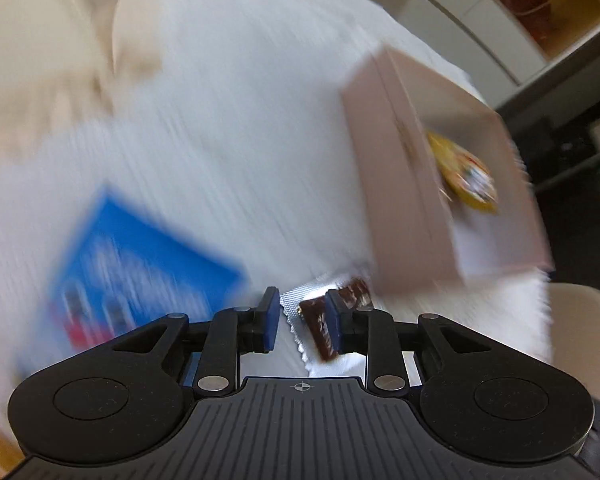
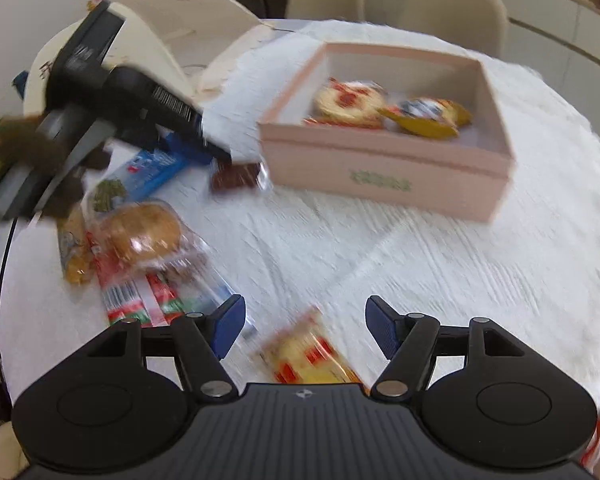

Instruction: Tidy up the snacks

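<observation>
My left tool [image 1: 302, 322] is a little apart. A brown snack bar [image 1: 320, 330] lies by its right pad, long side pointing away from me; I cannot tell if they touch. My right tool [image 2: 305, 326] is wide apart over a yellow snack [image 2: 310, 354], holding nothing. The pink box [image 2: 384, 176] sits farther back on the desk [image 2: 300, 248]. The blue pack [image 1: 136, 264] is blurry.

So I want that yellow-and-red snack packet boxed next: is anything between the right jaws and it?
Nothing visible. The yellow-and-red packet lies on the white tablecloth just below the open right gripper, apart from the pink box.
</observation>
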Motion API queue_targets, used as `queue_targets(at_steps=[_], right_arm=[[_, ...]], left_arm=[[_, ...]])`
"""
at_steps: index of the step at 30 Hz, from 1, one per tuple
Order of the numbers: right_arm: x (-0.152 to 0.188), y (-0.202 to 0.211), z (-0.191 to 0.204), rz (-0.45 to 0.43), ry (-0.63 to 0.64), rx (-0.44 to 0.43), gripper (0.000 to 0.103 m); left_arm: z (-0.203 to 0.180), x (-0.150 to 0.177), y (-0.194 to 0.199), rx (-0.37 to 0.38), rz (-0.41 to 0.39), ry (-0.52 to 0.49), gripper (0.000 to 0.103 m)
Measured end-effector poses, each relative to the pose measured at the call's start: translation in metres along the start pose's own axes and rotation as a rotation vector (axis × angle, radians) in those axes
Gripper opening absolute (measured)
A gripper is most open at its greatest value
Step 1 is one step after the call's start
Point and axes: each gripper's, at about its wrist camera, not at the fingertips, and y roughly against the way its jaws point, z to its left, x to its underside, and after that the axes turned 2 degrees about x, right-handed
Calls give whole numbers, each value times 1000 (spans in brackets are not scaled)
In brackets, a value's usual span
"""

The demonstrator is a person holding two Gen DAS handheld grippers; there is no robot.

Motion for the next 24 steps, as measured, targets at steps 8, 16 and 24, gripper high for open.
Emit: queue_targets(at_steps=[8, 16, 24], right_arm=[[-64, -58, 32, -2, 5, -60, 66], [-75, -87, 57, 46, 137, -21, 47], [-49, -13, 12, -18, 92, 6, 47]], left_arm=[[37, 53, 77, -8, -216, 147, 28], [64, 56, 115, -78, -304, 146, 28], [-6, 75, 92, 102, -212, 35, 29]])
